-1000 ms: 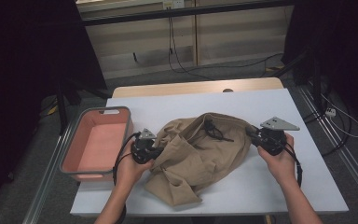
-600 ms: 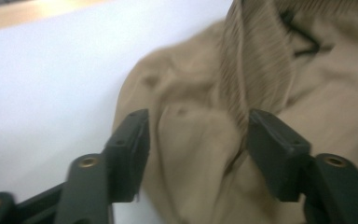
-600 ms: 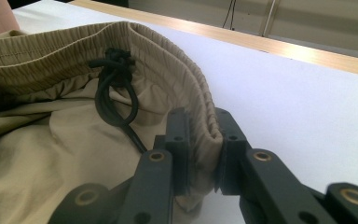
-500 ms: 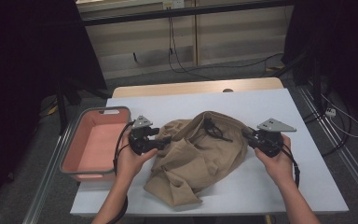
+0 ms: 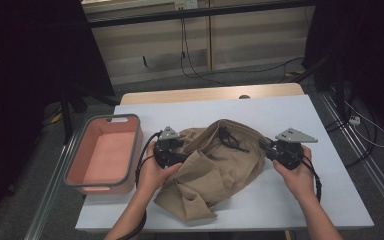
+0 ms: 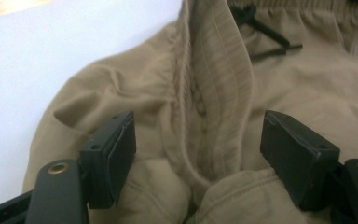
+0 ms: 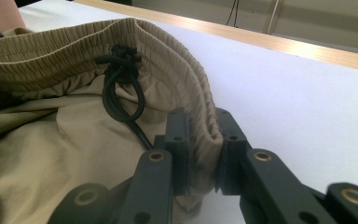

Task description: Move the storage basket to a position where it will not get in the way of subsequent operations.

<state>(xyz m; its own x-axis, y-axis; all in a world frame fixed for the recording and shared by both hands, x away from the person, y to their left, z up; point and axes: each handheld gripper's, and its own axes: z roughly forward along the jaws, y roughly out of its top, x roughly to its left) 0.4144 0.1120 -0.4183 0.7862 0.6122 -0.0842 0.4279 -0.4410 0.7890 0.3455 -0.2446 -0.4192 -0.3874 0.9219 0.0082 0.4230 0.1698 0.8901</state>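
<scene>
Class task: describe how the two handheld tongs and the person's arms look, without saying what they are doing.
Both tongs, left and right, are black with blocky rectangular jaws, brass-coloured pivot rivets, a grey three-cornered top plate and a trailing black cable. The forearms are bare; no sleeves show.

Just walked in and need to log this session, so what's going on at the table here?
A person is handling a pair of tan shorts lying crumpled on the white table, with a gripper in each hand. The right gripper is clamped on the elastic waistband, beside the black drawstring. The left gripper has just been opening; its jaws stand apart around a fold of the fabric without pressing it. A pink bin sits at the table's left edge.
</scene>
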